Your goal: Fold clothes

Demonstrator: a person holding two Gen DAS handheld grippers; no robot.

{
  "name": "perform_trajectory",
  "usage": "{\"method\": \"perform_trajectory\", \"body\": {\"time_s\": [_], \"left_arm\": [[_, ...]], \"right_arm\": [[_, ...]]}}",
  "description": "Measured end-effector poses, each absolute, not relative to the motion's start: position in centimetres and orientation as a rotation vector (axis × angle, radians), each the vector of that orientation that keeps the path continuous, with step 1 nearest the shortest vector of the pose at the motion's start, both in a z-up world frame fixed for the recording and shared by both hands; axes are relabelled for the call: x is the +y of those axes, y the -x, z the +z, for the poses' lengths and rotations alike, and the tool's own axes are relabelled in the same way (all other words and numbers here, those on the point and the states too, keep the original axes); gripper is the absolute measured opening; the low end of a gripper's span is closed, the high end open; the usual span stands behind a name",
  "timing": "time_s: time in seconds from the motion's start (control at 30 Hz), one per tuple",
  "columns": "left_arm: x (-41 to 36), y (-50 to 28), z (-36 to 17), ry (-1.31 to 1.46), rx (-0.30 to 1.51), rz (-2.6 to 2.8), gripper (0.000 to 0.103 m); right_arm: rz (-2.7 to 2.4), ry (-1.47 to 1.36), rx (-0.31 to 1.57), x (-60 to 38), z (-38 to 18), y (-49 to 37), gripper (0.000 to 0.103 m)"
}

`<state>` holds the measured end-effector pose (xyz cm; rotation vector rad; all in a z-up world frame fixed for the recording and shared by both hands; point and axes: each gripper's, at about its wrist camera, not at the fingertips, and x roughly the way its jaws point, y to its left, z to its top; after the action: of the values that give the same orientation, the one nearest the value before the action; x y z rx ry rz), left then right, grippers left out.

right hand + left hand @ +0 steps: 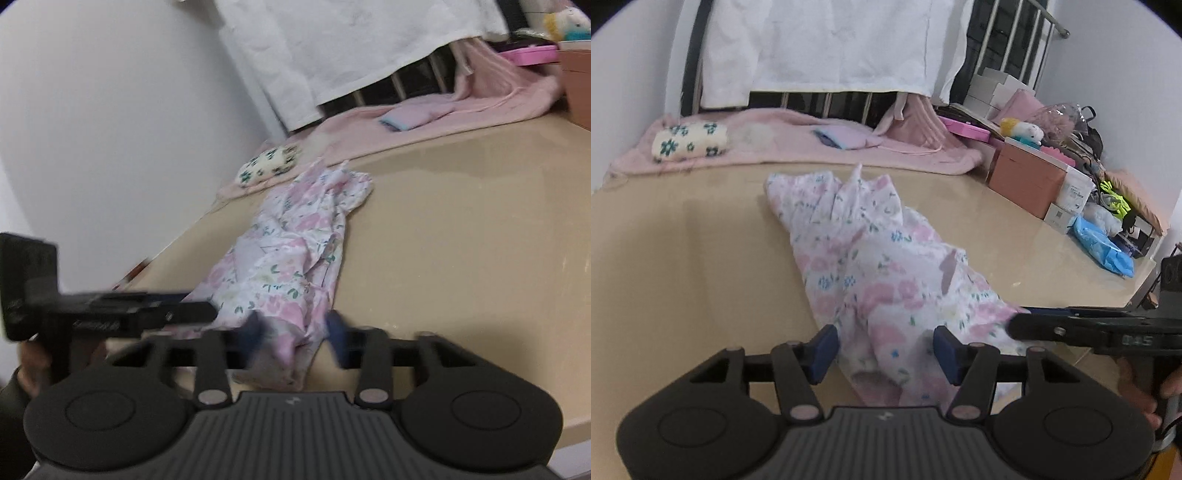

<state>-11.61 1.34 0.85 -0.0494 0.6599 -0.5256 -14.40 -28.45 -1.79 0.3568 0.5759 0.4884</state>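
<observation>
left gripper [886, 350] sat low over the near end of the floral garment [871, 266], blue pads [823, 349] spread w/ a bunched fold of cloth between them; the pads didn't press it, gaps showed on both sides, so jaws apart, nothing pinched. right gripper [295, 332] was at the same near end from the other side, its blue fingertips [338, 330] smeared by motion blur; they looked apart w/ a ridge of fabric in the gap, prob not clamped, tho the blur made that hard to call. in the left wrist view the right gripper's black body came in from the right edge, tip just beside the garment's near right corner, w/ part of a hand [1141, 391] under it. garment lay crumpled in a long strip on the tan table [683, 258], running away from both grippers toward the far side. beyond it a pink blanket [798, 147] along the far edge, w/ a flower-print roll [689, 142] and a small folded lilac piece [842, 136] on it. white cloth [842, 48] hung behind. at far right a brown box [1027, 177], stacked white boxes, a plush toy [1023, 131], a blue bag [1104, 247].
</observation>
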Motion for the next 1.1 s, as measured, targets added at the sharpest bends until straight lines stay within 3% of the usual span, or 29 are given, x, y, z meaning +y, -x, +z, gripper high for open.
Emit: {"method": "perform_trajectory", "body": {"time_s": [0.07, 0.17, 0.2, 0.3, 0.4, 0.47, 0.57, 0.6, 0.7, 0.8, 0.83, 0.87, 0.93, 1.0, 1.1], "left_arm": [[1.6, 11.9, 0.8, 0.059, 0.656, -0.518, 0.056], [1.8, 12.2, 0.9, 0.081, 0.665, -0.513, 0.056], [1.8, 12.2, 1.0, 0.087, 0.667, -0.515, 0.056], [1.9, 12.3, 0.9, 0.088, 0.665, -0.512, 0.056], [1.5, 12.3, 1.0, 0.093, 0.664, -0.511, 0.056], [1.6, 12.4, 0.9, 0.100, 0.665, -0.514, 0.055], [1.7, 12.6, 0.9, 0.097, 0.662, -0.520, 0.054], [1.7, 12.7, 0.9, 0.095, 0.658, -0.520, 0.054], [1.4, 13.1, 0.8, 0.082, 0.649, -0.520, 0.054], [1.3, 13.2, 0.8, 0.078, 0.646, -0.521, 0.054], [1.3, 13.2, 0.8, 0.076, 0.646, -0.523, 0.054], [1.3, 13.2, 0.8, 0.075, 0.646, -0.523, 0.054], [1.3, 13.2, 0.8, 0.074, 0.645, -0.523, 0.054], [1.3, 13.2, 0.8, 0.073, 0.645, -0.524, 0.054], [1.3, 13.2, 0.8, 0.071, 0.645, -0.525, 0.054]], "right_arm": [[0.486, -0.394, 0.578, -28.4, -2.1, 14.0, 0.020], [0.467, -0.388, 0.576, -28.4, -1.8, 14.1, 0.021], [0.450, -0.353, 0.568, -28.3, -1.4, 14.4, 0.024], [0.400, -0.261, 0.490, -27.6, -0.3, 16.0, 0.046], [0.411, -0.227, 0.495, -26.7, -0.6, 16.1, 0.044], [0.413, -0.249, 0.516, -26.6, -1.2, 15.8, 0.028], [0.423, -0.306, 0.531, -26.8, -1.6, 15.5, 0.016], [0.443, -0.349, 0.540, -27.0, -1.5, 15.3, 0.005], [0.479, -0.506, 0.567, -28.0, -1.5, 14.6, 0.005], [0.476, -0.560, 0.566, -28.7, -1.4, 14.6, 0.013], [0.438, -0.500, 0.538, -28.3, -1.0, 15.1, 0.029], [0.394, -0.414, 0.496, -27.7, -0.6, 15.7, 0.053], [0.336, -0.246, 0.412, -26.1, 0.0, 16.6, 0.064], [0.342, -0.159, 0.412, -25.0, -0.2, 16.4, 0.063], [0.344, -0.210, 0.496, -24.9, -1.2, 14.8, 0.043]]}}
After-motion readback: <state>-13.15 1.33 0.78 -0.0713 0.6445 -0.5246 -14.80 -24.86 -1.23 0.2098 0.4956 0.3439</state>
